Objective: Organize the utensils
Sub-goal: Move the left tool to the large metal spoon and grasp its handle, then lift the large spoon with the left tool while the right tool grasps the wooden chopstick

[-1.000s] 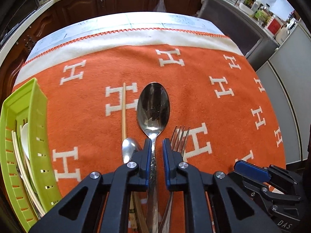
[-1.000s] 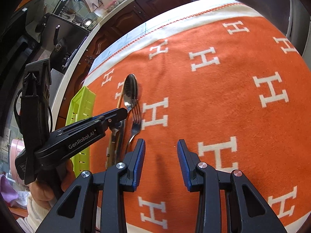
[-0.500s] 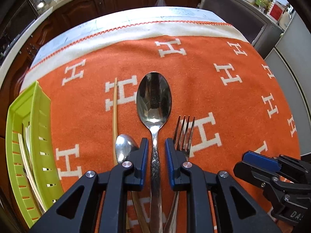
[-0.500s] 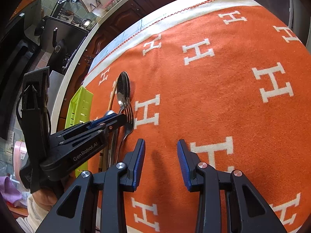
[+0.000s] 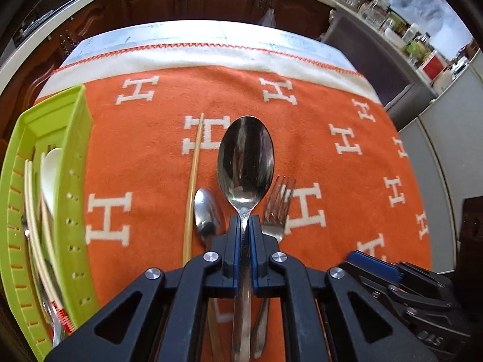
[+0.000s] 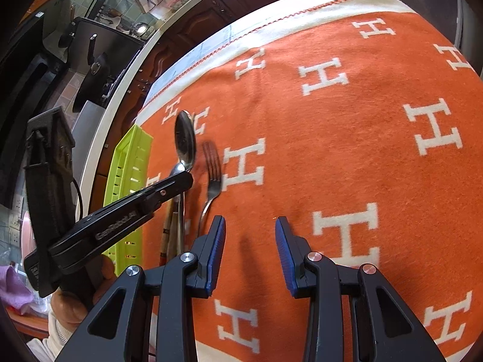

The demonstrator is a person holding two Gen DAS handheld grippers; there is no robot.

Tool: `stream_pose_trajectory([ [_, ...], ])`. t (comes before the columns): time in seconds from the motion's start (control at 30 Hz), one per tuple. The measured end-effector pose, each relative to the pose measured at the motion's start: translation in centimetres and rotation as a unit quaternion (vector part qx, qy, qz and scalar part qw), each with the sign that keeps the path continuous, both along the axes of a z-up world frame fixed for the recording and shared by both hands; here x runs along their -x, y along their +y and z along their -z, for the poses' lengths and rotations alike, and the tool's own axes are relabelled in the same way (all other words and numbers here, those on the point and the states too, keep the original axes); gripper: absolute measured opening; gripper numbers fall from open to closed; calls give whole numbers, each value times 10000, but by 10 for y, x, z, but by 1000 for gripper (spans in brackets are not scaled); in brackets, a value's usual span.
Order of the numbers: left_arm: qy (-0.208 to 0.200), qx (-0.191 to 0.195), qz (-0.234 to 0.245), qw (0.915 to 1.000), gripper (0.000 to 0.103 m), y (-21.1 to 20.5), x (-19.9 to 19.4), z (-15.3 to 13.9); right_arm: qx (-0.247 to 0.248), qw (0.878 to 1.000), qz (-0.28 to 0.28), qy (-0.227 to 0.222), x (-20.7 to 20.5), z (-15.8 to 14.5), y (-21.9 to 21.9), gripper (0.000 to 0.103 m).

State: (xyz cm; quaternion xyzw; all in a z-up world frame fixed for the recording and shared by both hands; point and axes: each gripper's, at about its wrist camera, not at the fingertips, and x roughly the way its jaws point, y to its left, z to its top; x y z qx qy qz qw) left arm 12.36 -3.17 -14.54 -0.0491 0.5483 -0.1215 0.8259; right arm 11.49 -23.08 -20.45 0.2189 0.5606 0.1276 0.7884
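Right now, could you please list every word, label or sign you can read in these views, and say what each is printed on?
"GenRobot.AI": on the side of the left tool, slightly blurred, in the right wrist view.
"DAS": upside down on the right tool's body, in the left wrist view.
"H": repeated white letters woven into the orange blanket.
Countertop bottle and jar labels: too small to read.
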Motion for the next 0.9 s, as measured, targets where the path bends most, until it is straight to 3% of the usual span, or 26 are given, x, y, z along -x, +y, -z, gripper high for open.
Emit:
stream_pose_trajectory([
  [0.23, -198, 332, -12, 9993, 3, 19, 22, -21, -185, 9990, -374, -177, 1, -10, 24, 35],
  [0.43, -211, 468, 30, 9987, 3, 28, 31, -24, 94, 9927, -1126, -432, 10, -21, 64, 35],
  [0.67, -248, 674, 236, 9971, 3, 28, 42, -34, 211, 9871, -1527, -431, 19, -14, 97, 34],
  [0.9, -197, 833, 339, 9958, 3, 32, 47, -36, 86, 9857, -1631, -404, 18, -4, 110, 11],
])
